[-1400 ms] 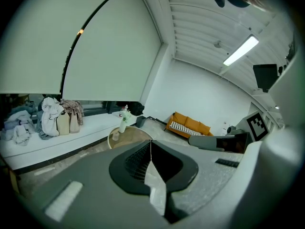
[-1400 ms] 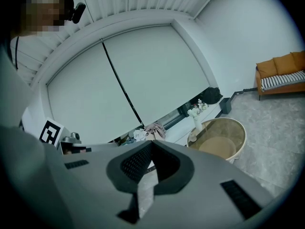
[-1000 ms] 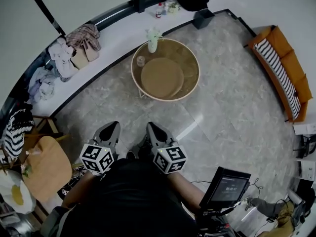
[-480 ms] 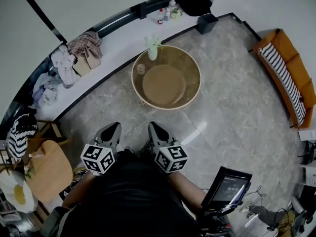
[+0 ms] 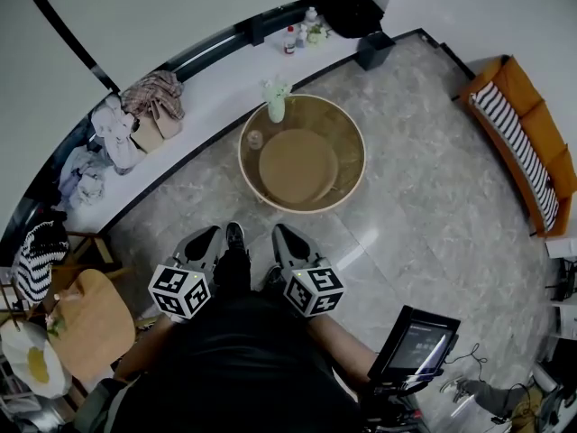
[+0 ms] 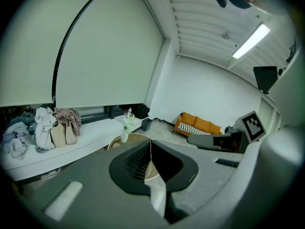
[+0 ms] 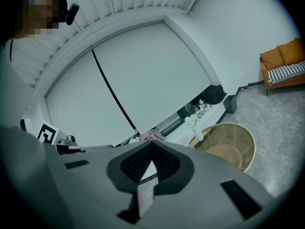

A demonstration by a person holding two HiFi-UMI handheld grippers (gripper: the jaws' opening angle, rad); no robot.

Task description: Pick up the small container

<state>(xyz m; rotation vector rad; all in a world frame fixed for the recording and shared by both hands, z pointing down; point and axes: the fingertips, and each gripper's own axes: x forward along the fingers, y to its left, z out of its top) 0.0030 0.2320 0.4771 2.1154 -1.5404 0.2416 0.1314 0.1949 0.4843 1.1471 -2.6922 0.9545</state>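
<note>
The small container [image 5: 256, 139], a little clear cup, stands at the left edge of the round glass table [image 5: 353, 165] with a wooden rim. A pale vase with flowers [image 5: 276, 106] stands at the table's far rim. Both grippers are held close to the person's body, well short of the table. My left gripper [image 5: 209, 234] has its jaws closed together with nothing between them, as the left gripper view [image 6: 151, 148] shows. My right gripper [image 5: 282, 234] is likewise shut and empty in the right gripper view [image 7: 152, 147]. The table [image 7: 245, 149] and the vase [image 7: 197, 130] lie ahead of it.
A white window ledge [image 5: 207, 84] behind the table carries clothes and bags [image 5: 135, 115] and bottles [image 5: 297, 30]. A black bin [image 5: 372, 48] stands on the floor. An orange sofa [image 5: 527, 138] is at the right, a wooden seat [image 5: 86, 318] at the left, a screen [image 5: 415, 341] near the person.
The person has stepped towards the table, and a dark shoe now shows between the two grippers. Both grippers have stayed closed and level.
</note>
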